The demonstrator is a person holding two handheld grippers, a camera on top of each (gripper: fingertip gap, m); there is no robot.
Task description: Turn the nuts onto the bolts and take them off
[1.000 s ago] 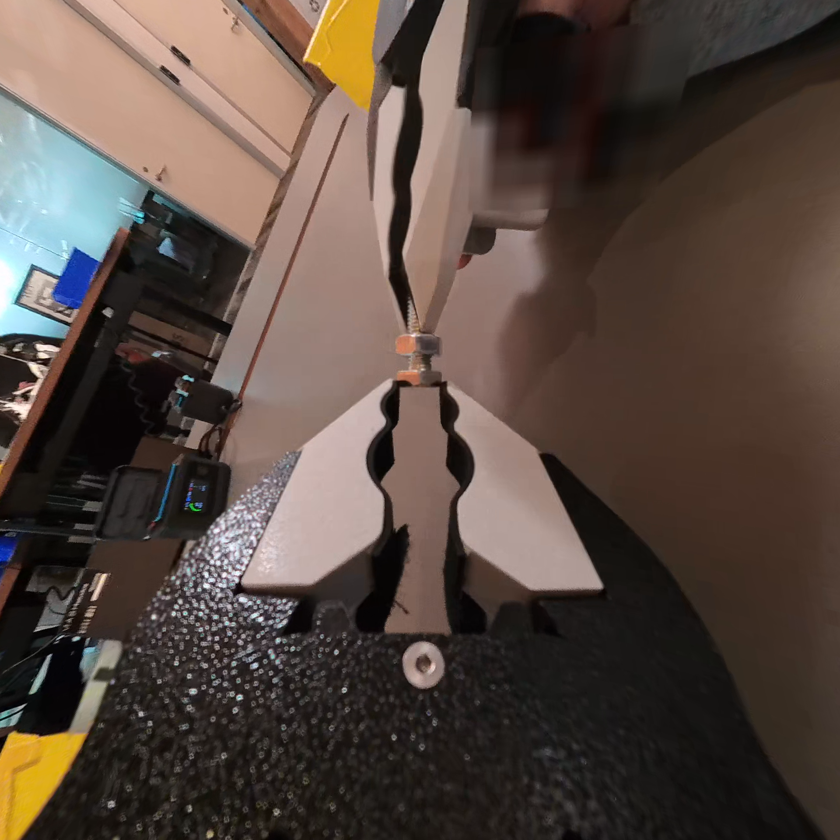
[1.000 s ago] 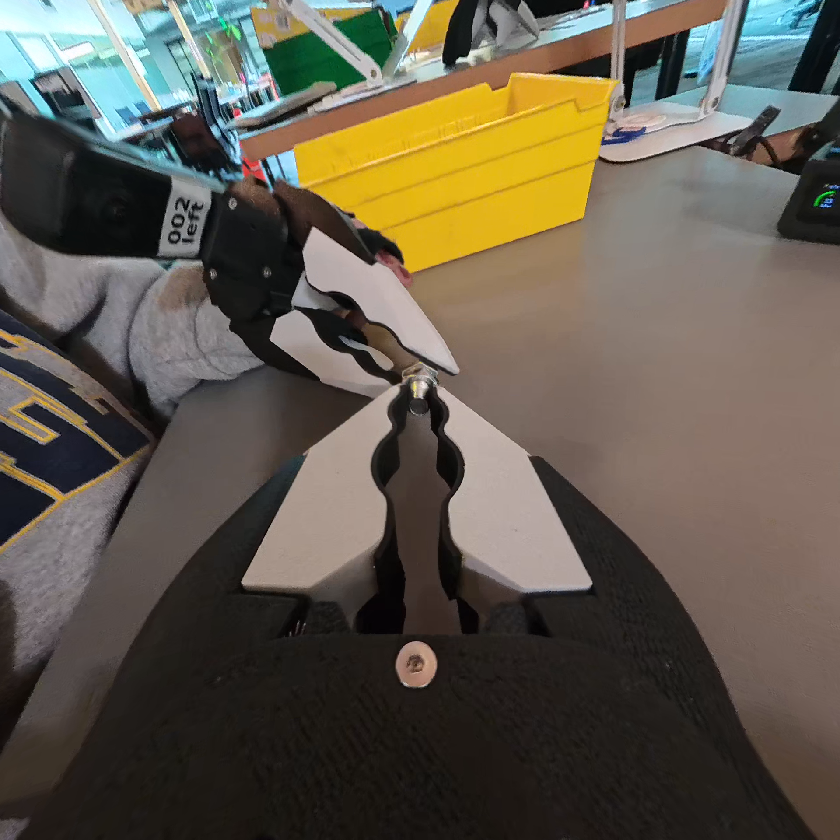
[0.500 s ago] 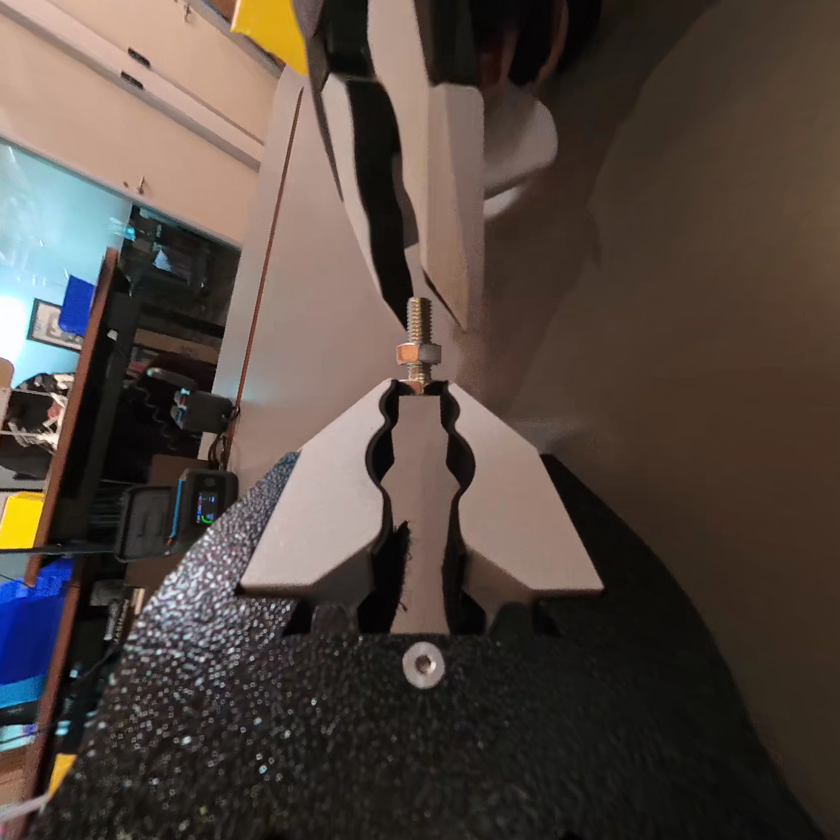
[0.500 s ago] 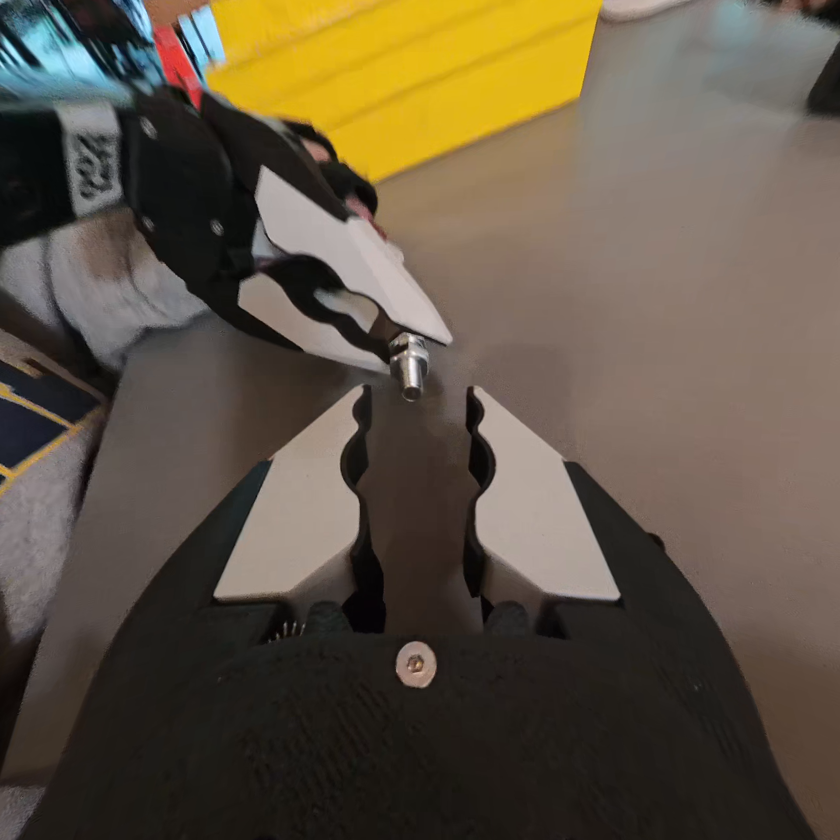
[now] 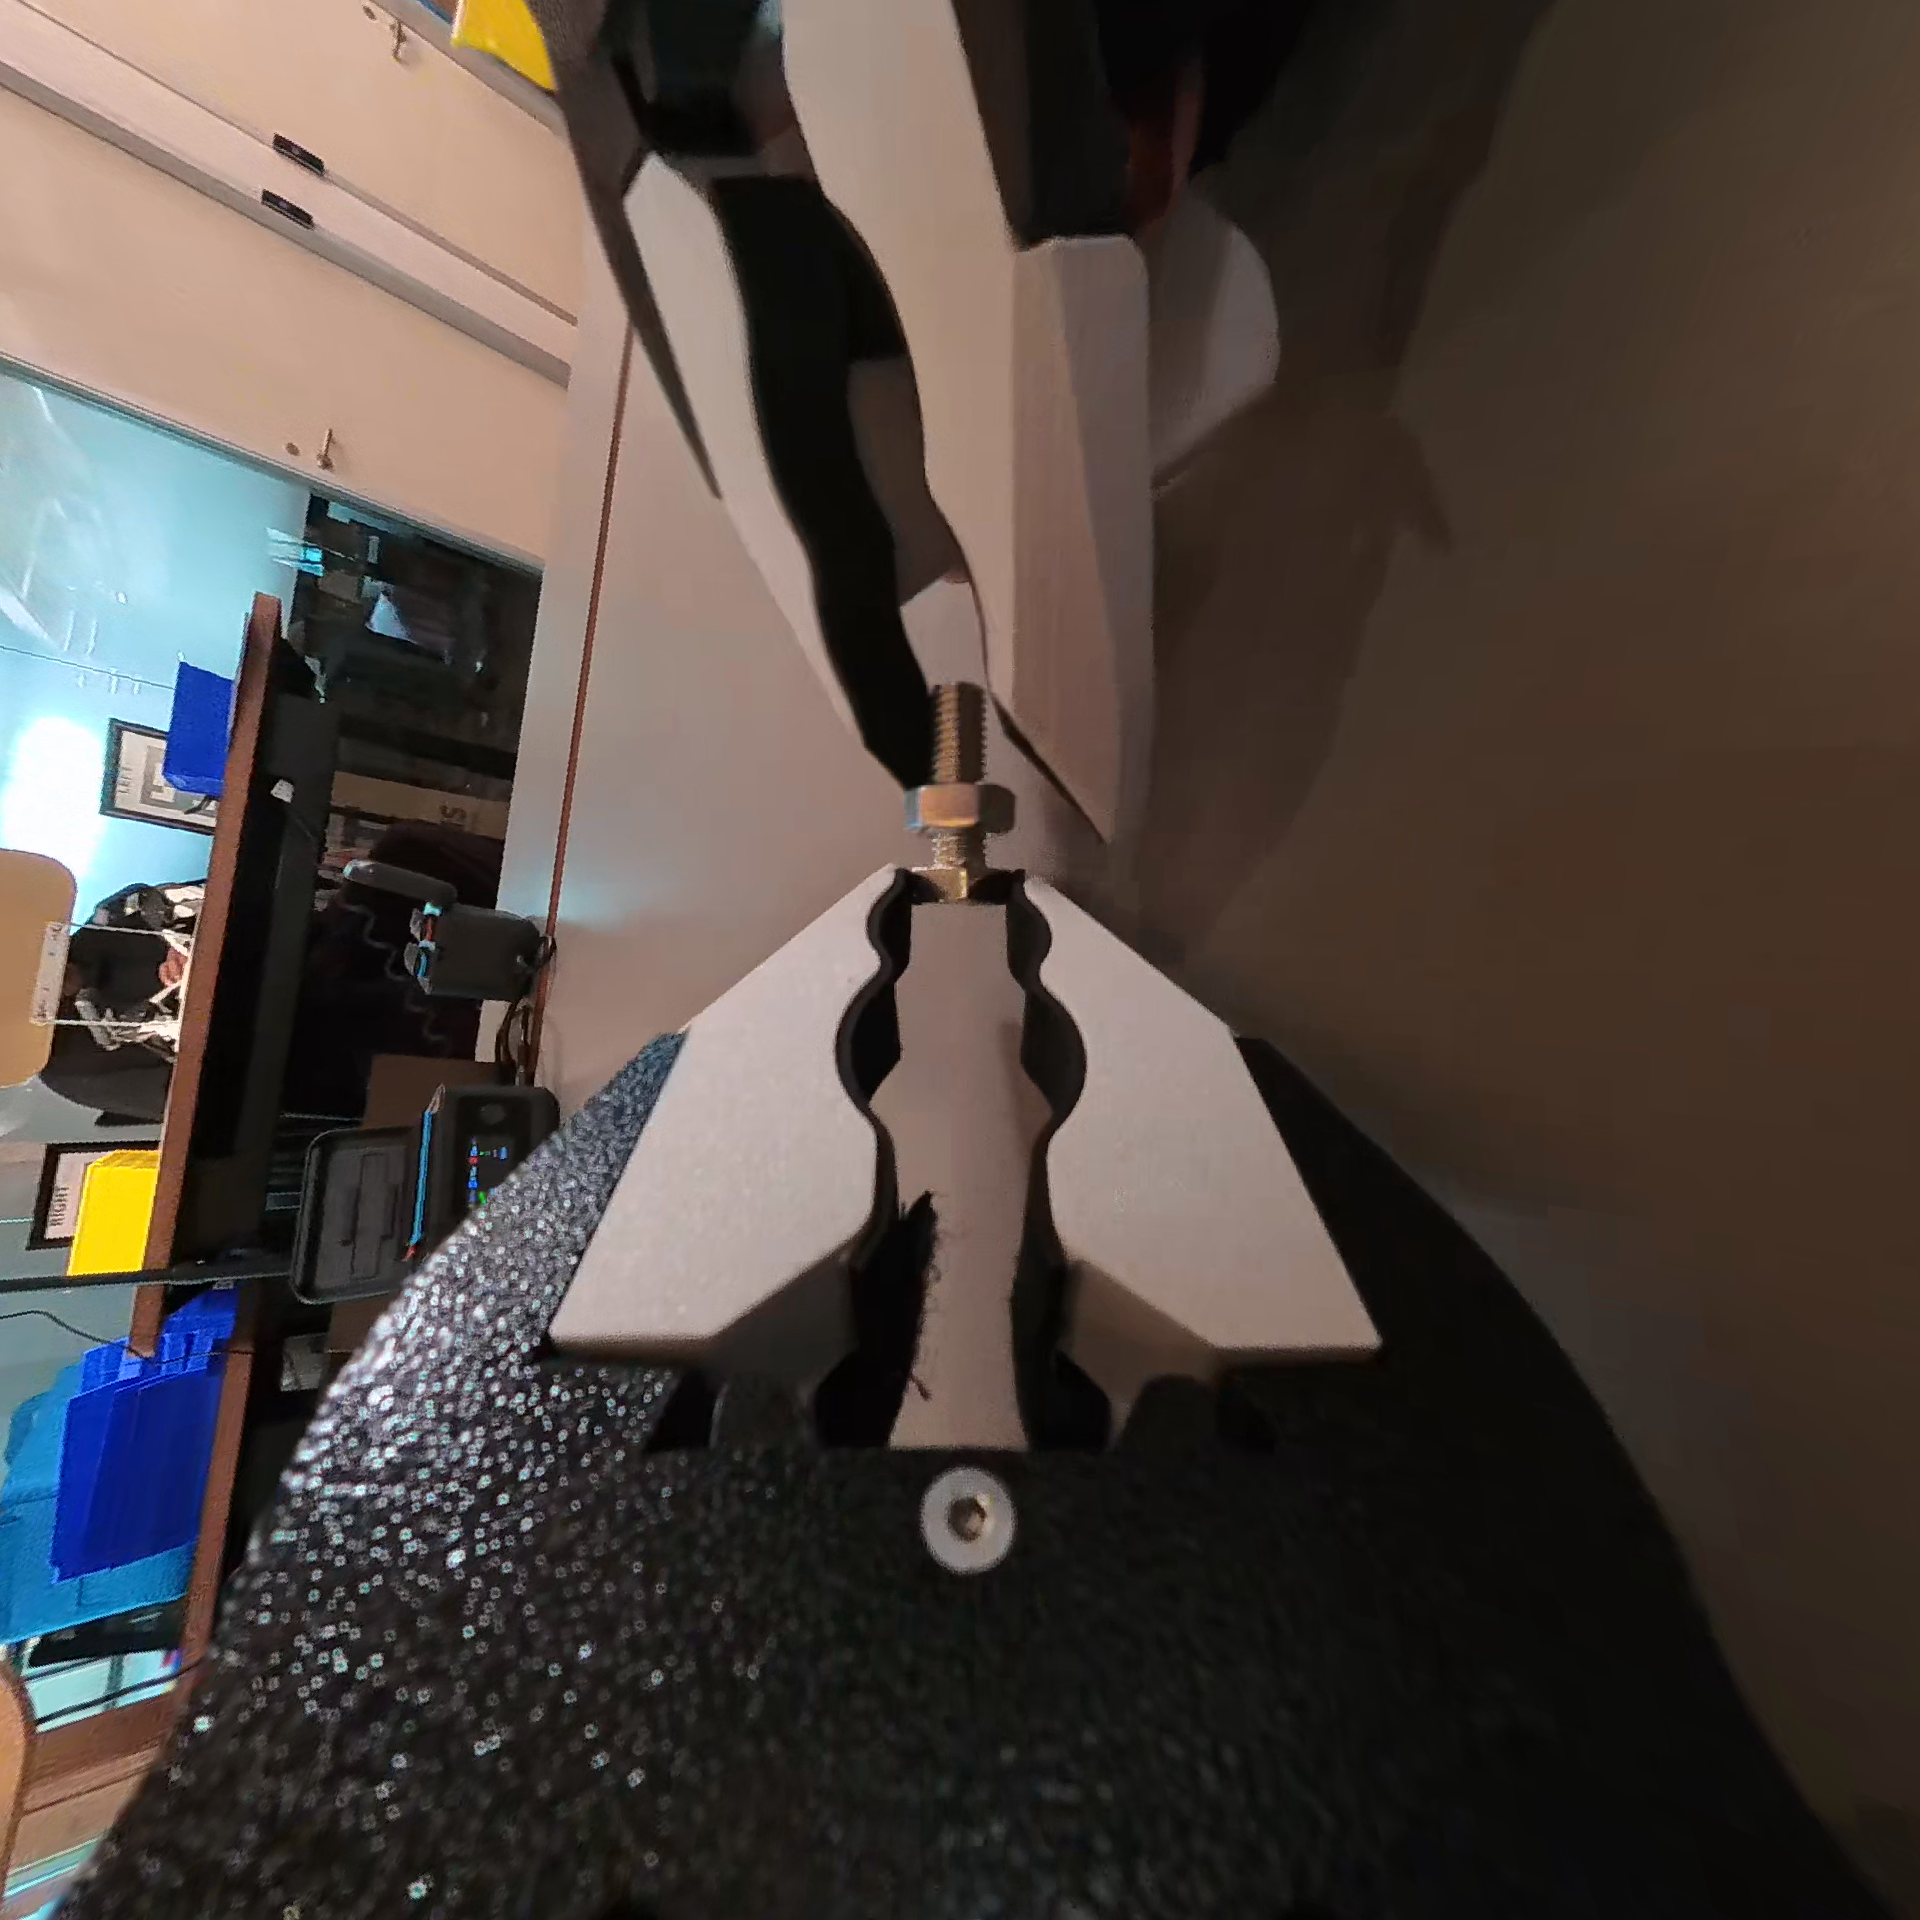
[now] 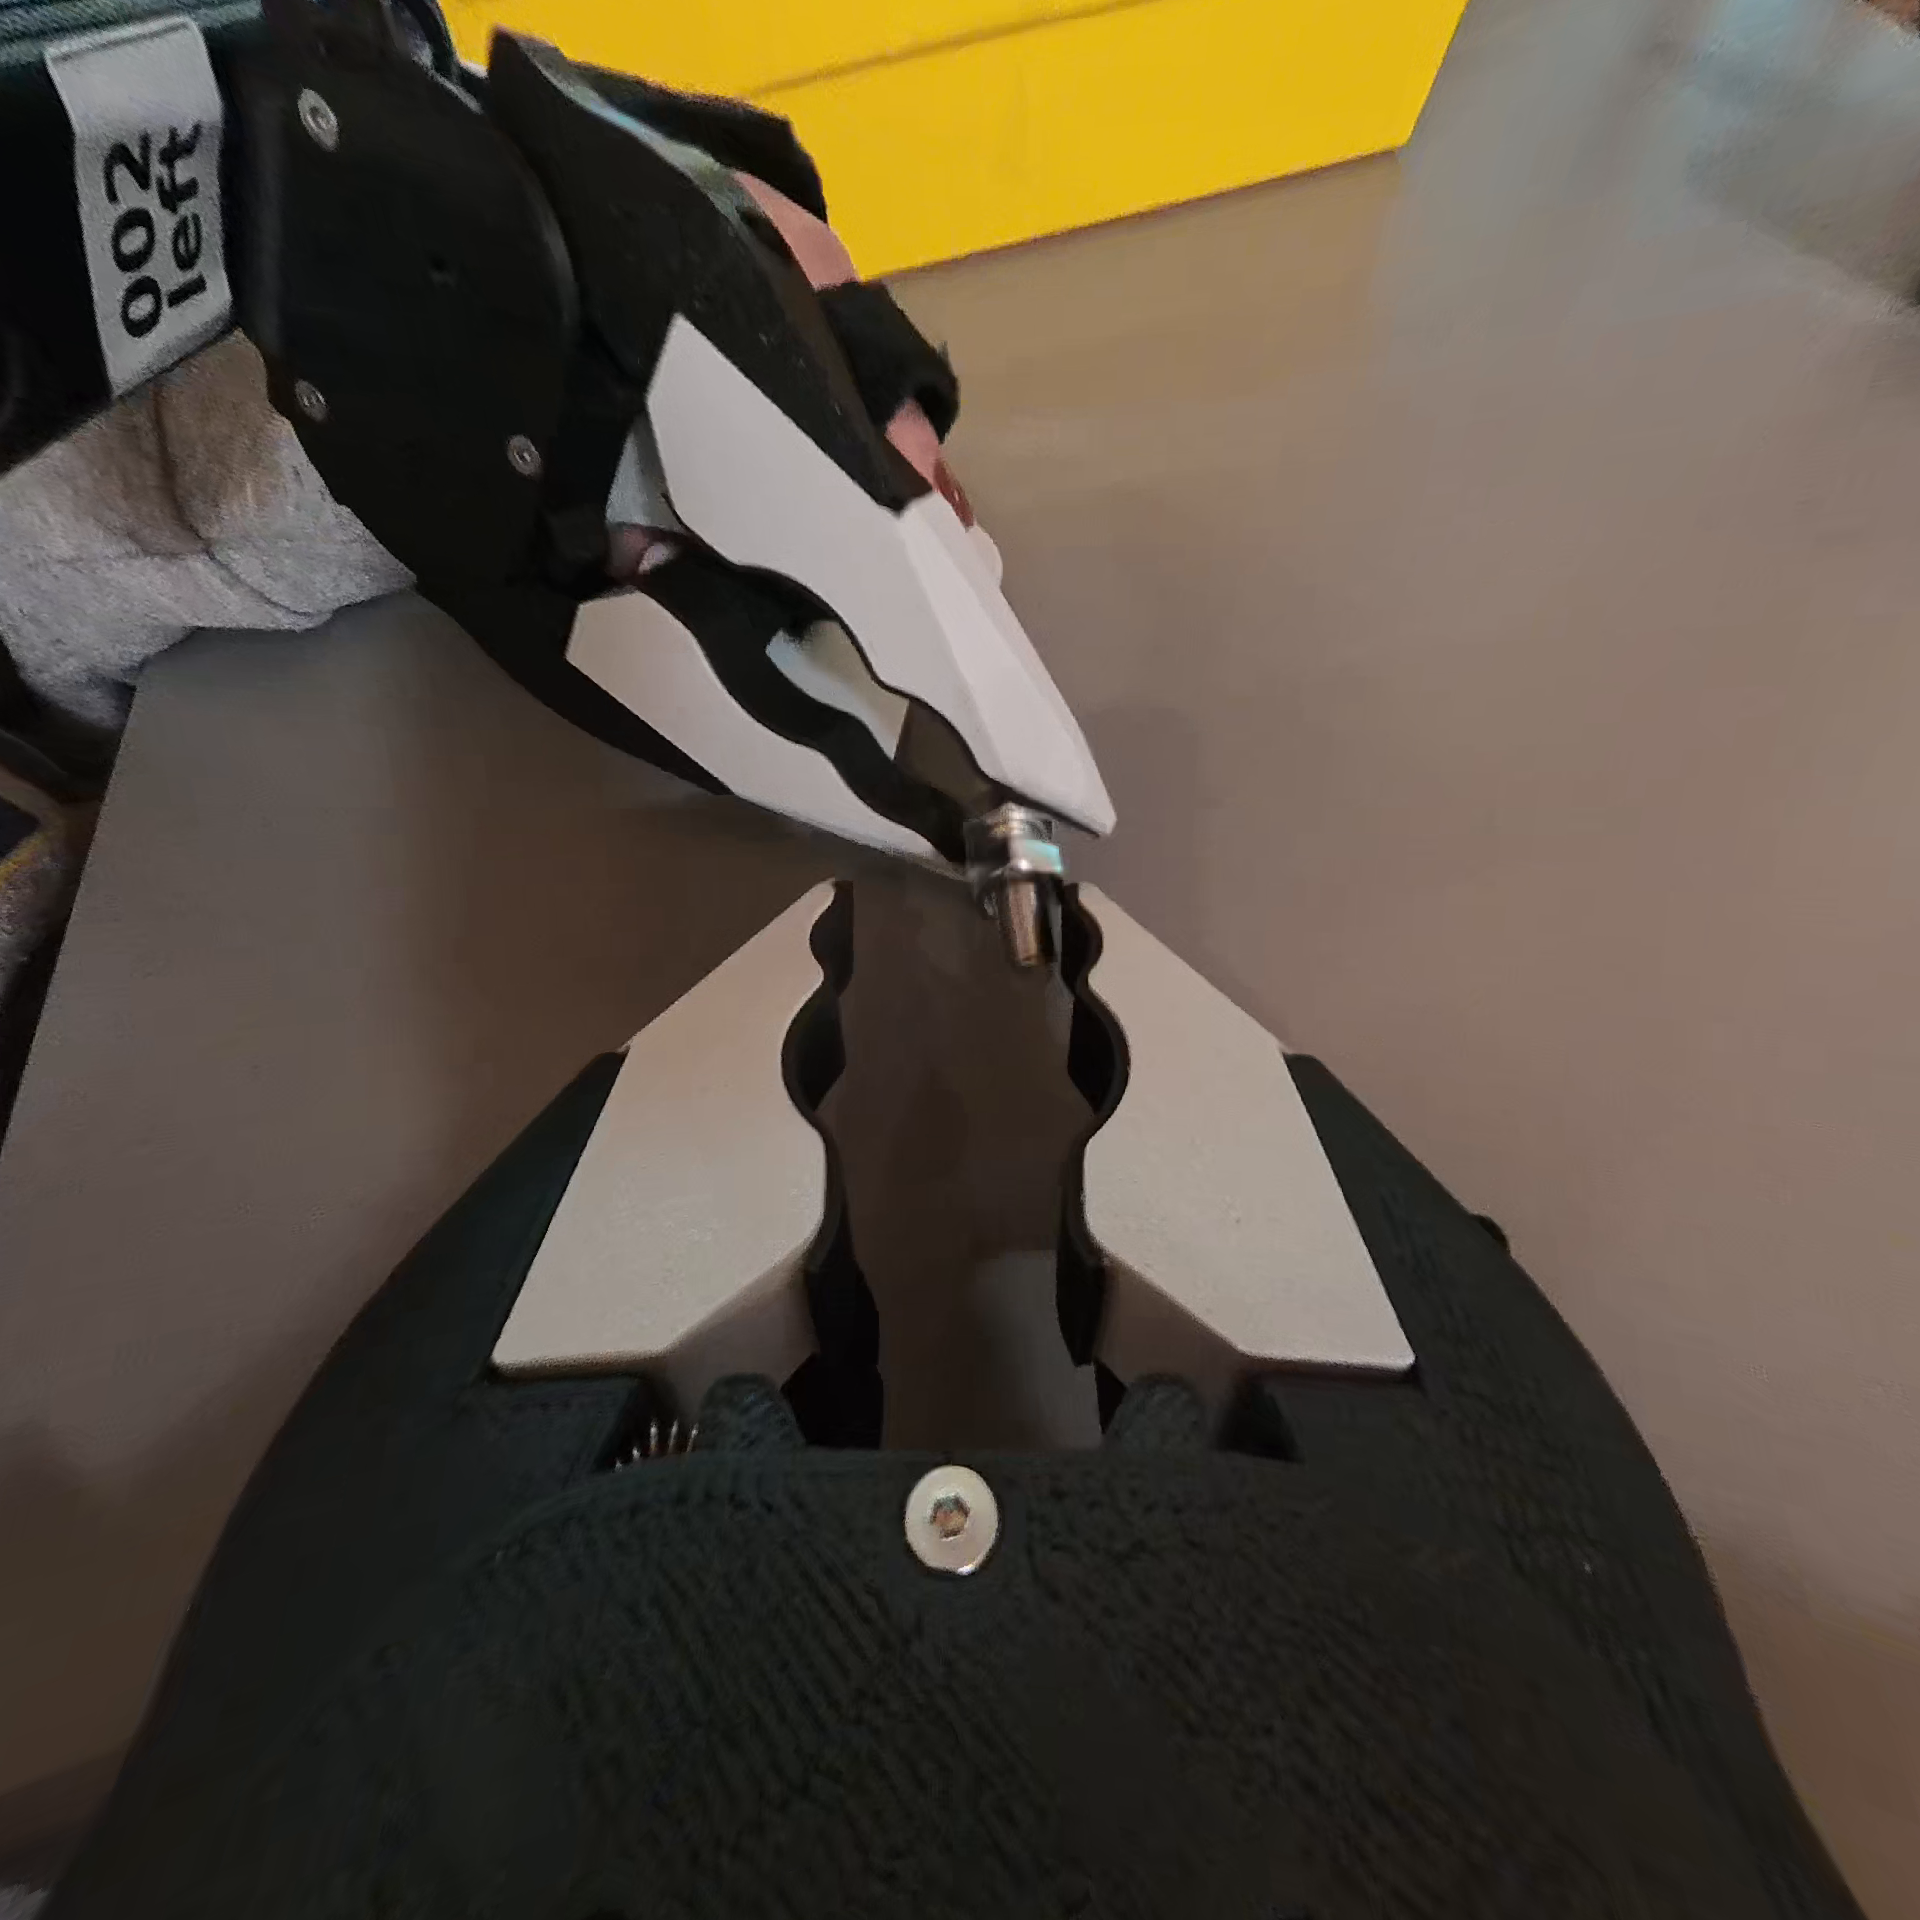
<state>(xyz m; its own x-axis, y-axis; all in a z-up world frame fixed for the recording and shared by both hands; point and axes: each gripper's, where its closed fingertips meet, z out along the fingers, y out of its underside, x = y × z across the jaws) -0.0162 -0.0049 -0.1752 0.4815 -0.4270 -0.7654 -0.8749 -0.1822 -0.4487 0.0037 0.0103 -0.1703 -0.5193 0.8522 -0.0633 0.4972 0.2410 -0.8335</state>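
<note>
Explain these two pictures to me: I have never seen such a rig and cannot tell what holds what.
No robot arm is here: a person holds a two-finger gripper in each hand, and each gripper carries a camera that looks along its own fingers. The left wrist view shows the left gripper shut on the head of a small bolt, with a hex nut threaded partway along it. The right wrist view shows the right gripper open, its fingers on either side of the bolt's free end, gripping nothing. The other gripper shows across the top of each view. Below lies a grey table, with a yellow bin at its far side.
</note>
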